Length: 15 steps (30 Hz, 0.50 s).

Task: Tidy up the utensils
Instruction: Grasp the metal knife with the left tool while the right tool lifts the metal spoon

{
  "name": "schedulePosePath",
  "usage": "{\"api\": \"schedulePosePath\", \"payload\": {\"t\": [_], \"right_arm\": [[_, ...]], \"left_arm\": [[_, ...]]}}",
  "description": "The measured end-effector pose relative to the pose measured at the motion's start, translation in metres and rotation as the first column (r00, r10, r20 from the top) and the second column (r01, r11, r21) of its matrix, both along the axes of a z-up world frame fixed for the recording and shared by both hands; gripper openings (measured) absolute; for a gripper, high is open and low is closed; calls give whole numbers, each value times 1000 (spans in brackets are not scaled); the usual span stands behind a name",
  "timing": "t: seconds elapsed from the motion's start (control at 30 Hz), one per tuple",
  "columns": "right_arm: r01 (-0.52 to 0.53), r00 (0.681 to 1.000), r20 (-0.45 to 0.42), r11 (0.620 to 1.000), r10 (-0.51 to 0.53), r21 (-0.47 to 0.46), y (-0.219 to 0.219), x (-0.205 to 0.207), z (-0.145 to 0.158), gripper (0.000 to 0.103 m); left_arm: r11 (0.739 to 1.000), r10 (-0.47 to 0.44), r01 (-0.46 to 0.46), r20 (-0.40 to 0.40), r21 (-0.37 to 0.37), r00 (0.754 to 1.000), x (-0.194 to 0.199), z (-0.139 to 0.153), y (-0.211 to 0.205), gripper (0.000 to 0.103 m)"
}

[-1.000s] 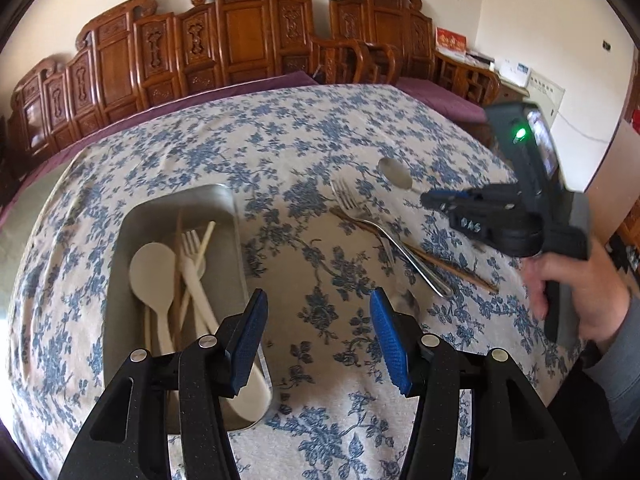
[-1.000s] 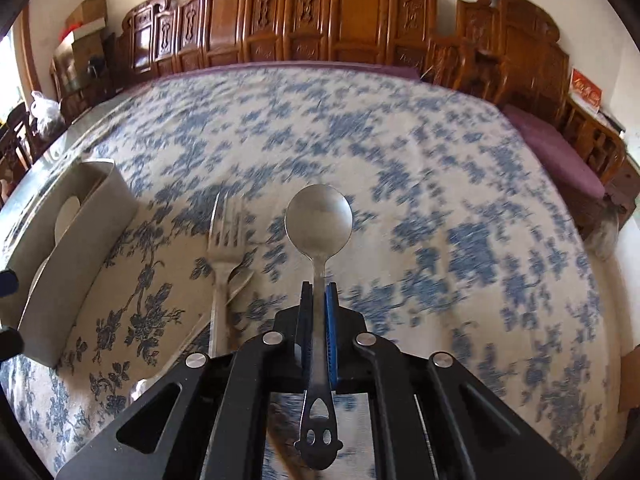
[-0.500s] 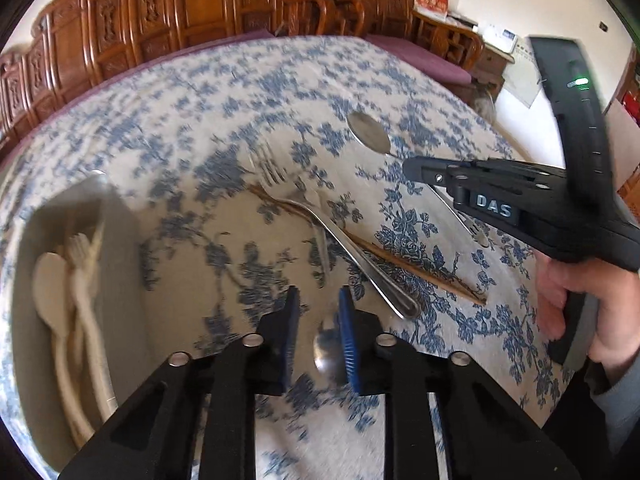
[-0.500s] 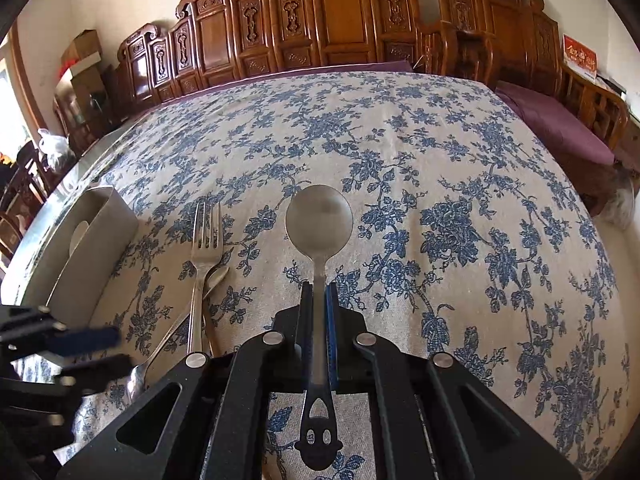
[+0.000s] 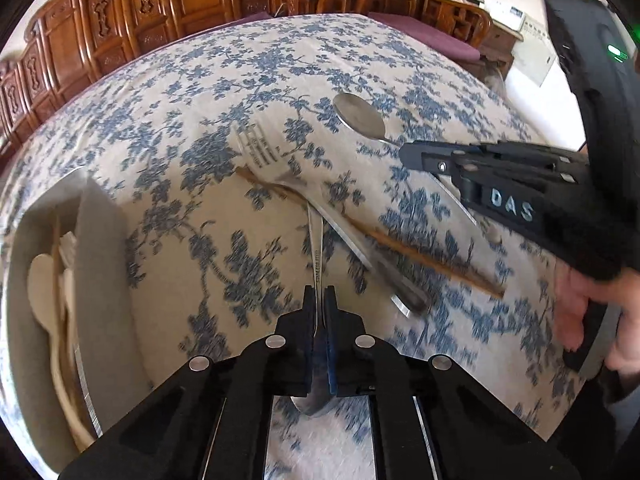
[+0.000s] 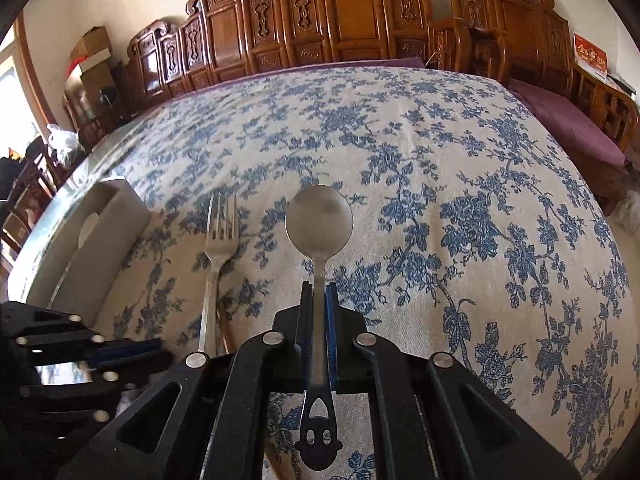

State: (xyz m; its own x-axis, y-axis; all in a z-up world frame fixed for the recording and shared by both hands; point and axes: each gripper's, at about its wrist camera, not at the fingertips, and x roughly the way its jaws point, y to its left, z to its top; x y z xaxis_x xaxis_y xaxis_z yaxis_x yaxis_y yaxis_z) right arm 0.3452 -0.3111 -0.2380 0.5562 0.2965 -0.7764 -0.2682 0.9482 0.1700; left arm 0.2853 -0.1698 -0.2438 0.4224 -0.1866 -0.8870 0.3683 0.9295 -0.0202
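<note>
Steel spoon handle (image 5: 317, 256) sits pinched between the left gripper (image 5: 319, 300) fingers, which have just been closing. Right gripper (image 6: 319, 292) fingers clamp a round-bowled spoon (image 6: 319, 222) above the floral tabletop (image 6: 440, 168).

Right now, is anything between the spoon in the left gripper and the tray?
Only bare tablecloth lies between the left gripper, shut on the spoon, and the tray. But the fork and chopstick seem to cross the far end of its handle.
</note>
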Motion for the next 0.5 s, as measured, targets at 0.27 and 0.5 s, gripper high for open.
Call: {"api": "schedulePosePath", "payload": {"t": [0.27, 0.5], "right_arm": [[-57, 998, 20, 998, 57, -10, 16, -13, 6, 8], [-88, 996, 29, 995, 90, -48, 30, -27, 7, 7]], "left_arm": [[999, 13, -14, 31, 29, 999, -25, 13, 25, 4], [999, 36, -37, 84, 14, 996, -41, 43, 45, 4]]}}
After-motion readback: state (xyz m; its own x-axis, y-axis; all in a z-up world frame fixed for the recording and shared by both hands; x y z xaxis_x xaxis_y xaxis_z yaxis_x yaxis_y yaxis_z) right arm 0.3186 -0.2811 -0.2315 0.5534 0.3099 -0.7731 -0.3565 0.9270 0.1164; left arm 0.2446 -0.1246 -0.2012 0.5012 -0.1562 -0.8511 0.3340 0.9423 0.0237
